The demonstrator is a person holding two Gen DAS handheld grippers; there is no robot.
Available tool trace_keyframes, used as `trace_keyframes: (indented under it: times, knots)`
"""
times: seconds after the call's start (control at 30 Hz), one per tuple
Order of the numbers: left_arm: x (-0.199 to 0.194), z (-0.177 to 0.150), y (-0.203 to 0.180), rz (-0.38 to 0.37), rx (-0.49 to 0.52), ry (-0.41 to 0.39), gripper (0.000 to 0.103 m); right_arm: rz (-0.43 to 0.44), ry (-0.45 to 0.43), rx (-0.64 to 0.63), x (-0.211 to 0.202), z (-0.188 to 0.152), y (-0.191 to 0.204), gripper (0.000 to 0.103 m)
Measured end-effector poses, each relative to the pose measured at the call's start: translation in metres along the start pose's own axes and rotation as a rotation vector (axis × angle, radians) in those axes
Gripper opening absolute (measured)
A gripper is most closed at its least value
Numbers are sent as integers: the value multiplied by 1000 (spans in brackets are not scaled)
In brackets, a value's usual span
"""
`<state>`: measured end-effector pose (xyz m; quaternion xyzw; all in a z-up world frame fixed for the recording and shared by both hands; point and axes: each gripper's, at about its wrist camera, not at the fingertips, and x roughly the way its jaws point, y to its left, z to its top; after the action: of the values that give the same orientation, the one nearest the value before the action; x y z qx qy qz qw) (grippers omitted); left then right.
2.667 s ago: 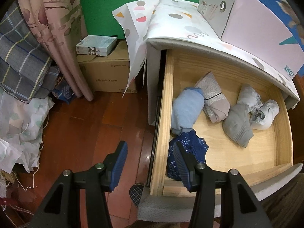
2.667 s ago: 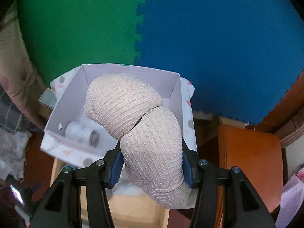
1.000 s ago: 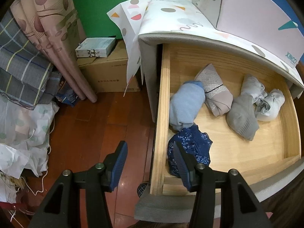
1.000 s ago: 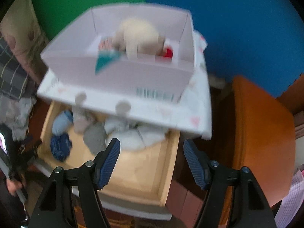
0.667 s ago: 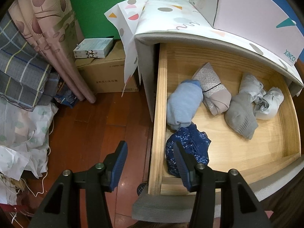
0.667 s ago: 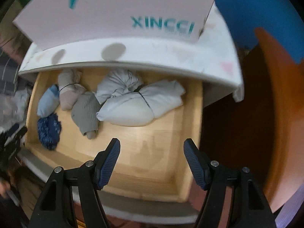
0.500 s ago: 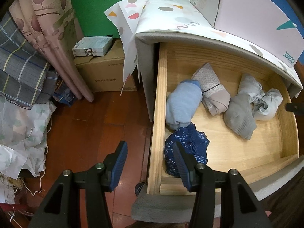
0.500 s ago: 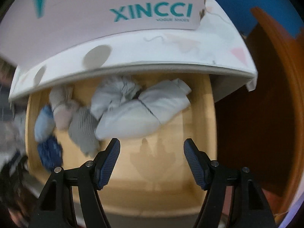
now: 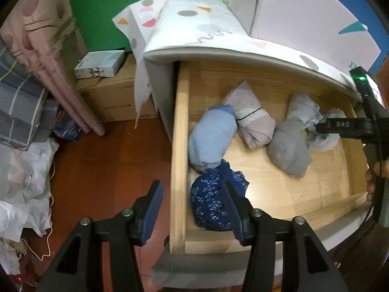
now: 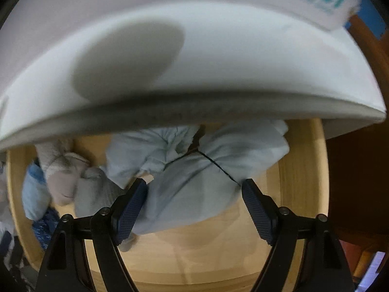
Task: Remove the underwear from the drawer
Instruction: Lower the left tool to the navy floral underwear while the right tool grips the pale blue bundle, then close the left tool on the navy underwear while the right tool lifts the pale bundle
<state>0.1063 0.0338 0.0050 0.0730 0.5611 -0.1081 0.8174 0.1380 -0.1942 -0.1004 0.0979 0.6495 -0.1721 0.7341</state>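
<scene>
The wooden drawer (image 9: 179, 131) stands open with several rolled underwear inside: a dark blue patterned one (image 9: 214, 206), a light blue one (image 9: 211, 138), a pink-grey one (image 9: 252, 121), a grey one (image 9: 289, 146) and a pale blue-white bundle (image 10: 194, 177). My right gripper (image 10: 194, 209) is open, its jaws on either side of the pale bundle inside the drawer; it also shows at the right of the left wrist view (image 9: 350, 126). My left gripper (image 9: 192, 211) is open and empty above the drawer's left front corner.
A white box with teal lettering (image 9: 304, 19) sits on the patterned cloth covering the cabinet top (image 9: 194, 29), which overhangs the drawer. Cardboard boxes (image 9: 114, 97), a curtain (image 9: 48, 60) and piled fabric (image 9: 22, 170) stand on the red wooden floor at the left.
My right gripper let go of the beige underwear in the white box, then came down into the drawer over the pale bundle. My left gripper has stayed nearly still.
</scene>
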Motion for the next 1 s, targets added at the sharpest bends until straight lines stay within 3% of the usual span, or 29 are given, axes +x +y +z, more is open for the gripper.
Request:
trace_keyframes:
  times: [0.1, 0.17, 0.37, 0.53, 0.73, 1.0]
  knots:
    - [9, 5, -4, -17, -12, 48, 51, -26, 23, -23, 10, 1, -2, 78]
    - [14, 5, -9, -15, -12, 71, 52, -36, 50, -43, 17, 0, -5, 71]
    - [19, 5, -29, 63, 70, 82, 53, -51, 74, -88, 23, 1, -14, 58]
    - [23, 5, -35, 17, 45, 117, 53, -56, 119, -116, 23, -8, -19, 46]
    - [38, 7, -37, 18, 5, 186, 53, -37, 180, -186, 25, -29, -35, 32]
    - [63, 11, -35, 2, -35, 256, 53, -39, 240, -260, 28, -49, -47, 29]
